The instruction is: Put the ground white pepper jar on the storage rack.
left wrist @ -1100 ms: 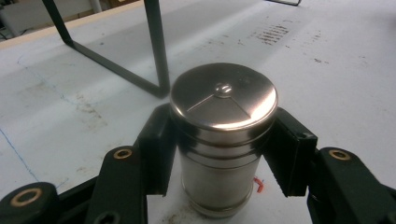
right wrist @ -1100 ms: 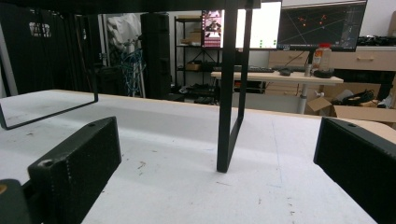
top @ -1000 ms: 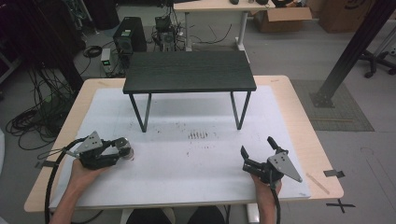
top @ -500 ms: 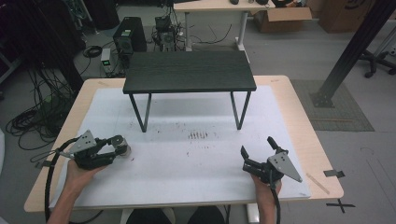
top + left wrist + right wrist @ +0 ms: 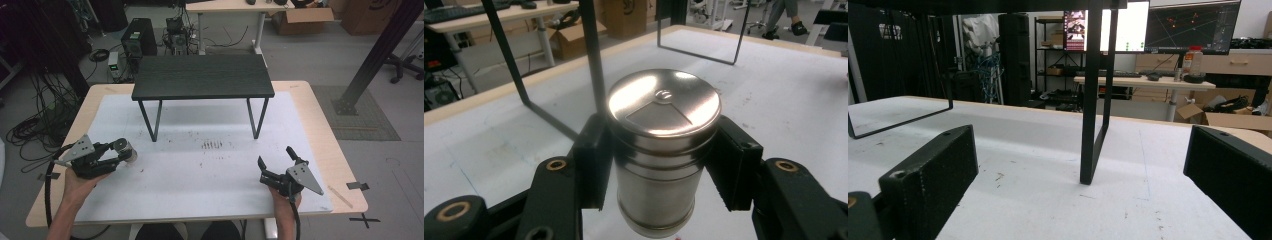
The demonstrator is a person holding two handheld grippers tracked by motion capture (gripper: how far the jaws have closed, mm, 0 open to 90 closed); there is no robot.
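A light wooden table (image 5: 320, 125) carries a white mat (image 5: 200, 170) that covers most of its top, leaving a bare wooden border all round. A small black bench (image 5: 202, 76) with thin metal legs stands on the far half of the mat. Dark scuffs and specks (image 5: 212, 145) mark the mat just in front of the bench.

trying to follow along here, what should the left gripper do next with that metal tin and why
Probably keep lifting the metal tin and carry it toward the small black stand. The left gripper is shut on the tin's sides, its pads pressing just under the lid, and the tin looks clear of the white table. The right gripper rests open near the front edge, so the left does the work.
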